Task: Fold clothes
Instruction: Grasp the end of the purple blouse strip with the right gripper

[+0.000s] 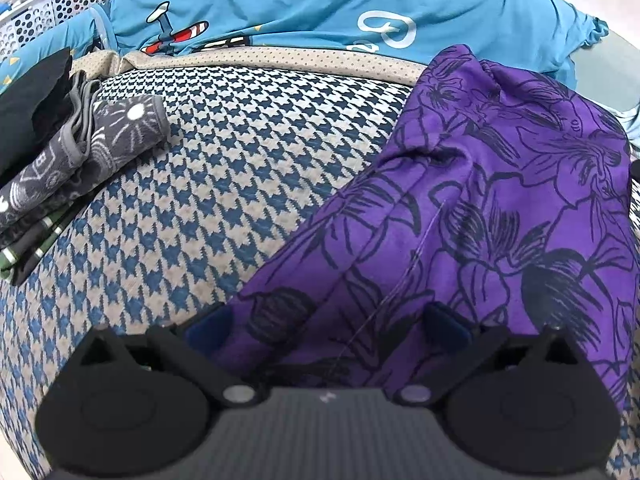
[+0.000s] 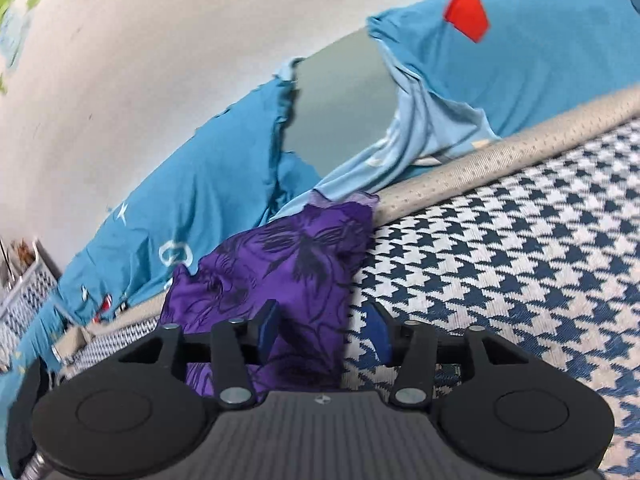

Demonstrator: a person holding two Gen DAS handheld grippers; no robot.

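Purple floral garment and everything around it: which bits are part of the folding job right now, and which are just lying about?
In the job:
- purple floral garment
- left claw, jaws apart, cloth between
- right claw, jaws apart
- folded stack, likely finished pieces

Lying about:
- blue cartoon bedding
- white perforated basket
- houndstooth mattress cover

A bed fills most of both views, its cover (image 1: 224, 184) woven in a blue-and-white houndstooth check. A beige band (image 1: 304, 60) dotted with small holes runs along the far edge of the cover. Behind the band lies blue bedding (image 1: 304, 4) printed with a cartoon plane and white lettering; the right wrist view shows a red patch on it. A pale grey gap (image 2: 344, 104) opens between its bunched folds. A plain off-white wall (image 2: 160, 52) rises behind the bed, with green leaf shapes near its top left corner. A white perforated basket (image 1: 48, 4) stands at the left end. The light is even and soft.
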